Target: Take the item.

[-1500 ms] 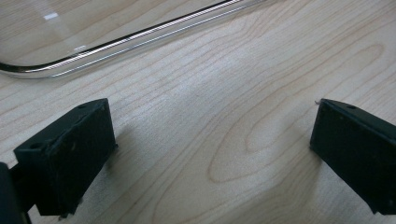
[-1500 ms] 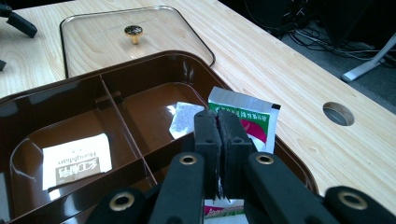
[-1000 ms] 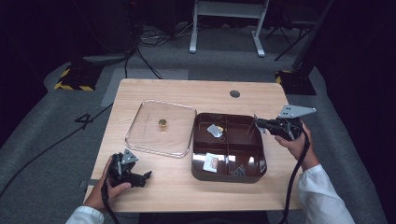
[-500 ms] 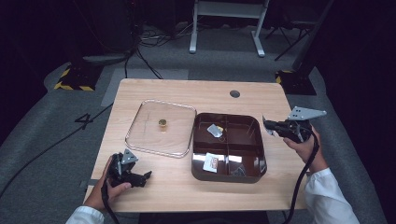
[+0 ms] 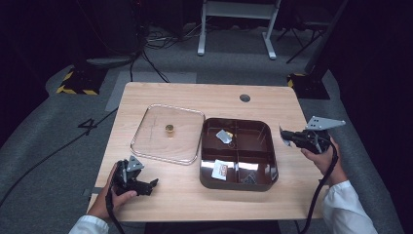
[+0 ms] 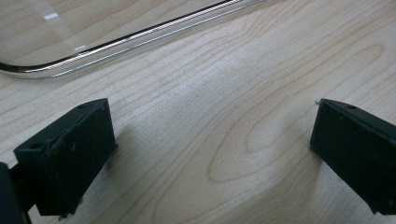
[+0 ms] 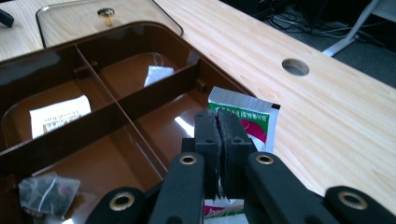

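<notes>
A dark brown tray (image 5: 267,173) with four compartments sits mid-table. My right gripper (image 5: 287,138) hovers just off its right edge, shut on a white, green and red sachet (image 5: 282,137). In the right gripper view the sachet (image 7: 250,116) sticks out past the closed jaws of the right gripper (image 7: 217,122), above the tray's rim (image 7: 154,98). Inside the tray lie a white labelled packet (image 7: 60,116), a silvery packet (image 7: 156,74) and a tea bag (image 7: 46,191). My left gripper (image 5: 142,185) rests open on bare wood at the front left (image 6: 210,140).
A clear lid (image 5: 146,146) with a gold knob (image 5: 169,128) lies flat left of the tray; its rim (image 6: 140,39) runs just ahead of the left jaws. A round cable hole (image 5: 245,98) sits near the table's far edge. Bare wood lies right of the tray.
The right gripper has drawn the sachet a little to the right, from above the tray's right edge to just outside it. The left gripper has stayed put.
</notes>
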A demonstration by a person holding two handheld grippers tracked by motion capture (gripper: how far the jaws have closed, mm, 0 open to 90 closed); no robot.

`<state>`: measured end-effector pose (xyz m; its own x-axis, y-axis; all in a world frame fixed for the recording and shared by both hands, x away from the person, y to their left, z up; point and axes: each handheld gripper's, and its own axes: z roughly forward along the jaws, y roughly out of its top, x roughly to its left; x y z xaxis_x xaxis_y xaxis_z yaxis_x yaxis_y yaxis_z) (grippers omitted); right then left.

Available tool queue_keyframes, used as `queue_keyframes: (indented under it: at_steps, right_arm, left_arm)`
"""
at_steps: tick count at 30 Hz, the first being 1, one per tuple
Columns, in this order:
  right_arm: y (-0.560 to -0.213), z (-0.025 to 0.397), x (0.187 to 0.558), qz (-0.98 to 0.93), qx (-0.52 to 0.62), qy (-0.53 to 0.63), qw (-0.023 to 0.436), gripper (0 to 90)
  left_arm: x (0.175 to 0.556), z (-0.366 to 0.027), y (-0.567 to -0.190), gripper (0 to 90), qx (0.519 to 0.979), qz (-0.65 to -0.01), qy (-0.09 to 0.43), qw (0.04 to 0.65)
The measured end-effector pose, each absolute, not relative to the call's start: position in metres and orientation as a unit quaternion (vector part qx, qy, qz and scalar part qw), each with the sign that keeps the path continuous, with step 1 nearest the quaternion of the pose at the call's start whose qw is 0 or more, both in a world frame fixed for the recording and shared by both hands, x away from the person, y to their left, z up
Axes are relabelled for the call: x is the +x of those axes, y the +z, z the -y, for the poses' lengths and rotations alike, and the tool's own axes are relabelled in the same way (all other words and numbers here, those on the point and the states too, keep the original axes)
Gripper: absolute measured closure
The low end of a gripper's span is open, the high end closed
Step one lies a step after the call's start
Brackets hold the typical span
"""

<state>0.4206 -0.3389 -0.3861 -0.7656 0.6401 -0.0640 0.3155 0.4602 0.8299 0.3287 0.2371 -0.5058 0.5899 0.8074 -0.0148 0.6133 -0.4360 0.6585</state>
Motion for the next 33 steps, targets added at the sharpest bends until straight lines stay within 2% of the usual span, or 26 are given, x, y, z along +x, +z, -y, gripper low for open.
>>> queue_keyframes:
  at_steps: [22, 33]
  right_arm:
    - [-0.441, 0.368, 0.417, -0.848, 0.337, 0.377, 0.159, 88.0]
    - [-0.453, 0.375, 0.422, -0.845, 0.356, 0.369, 0.149, 87.9]
  left_arm:
    - [0.329, -0.237, -0.506, 0.1, 0.833, -0.426, 0.153, 0.317]
    - [0.329, -0.237, -0.506, 0.3, 0.834, -0.424, 0.155, 0.316]
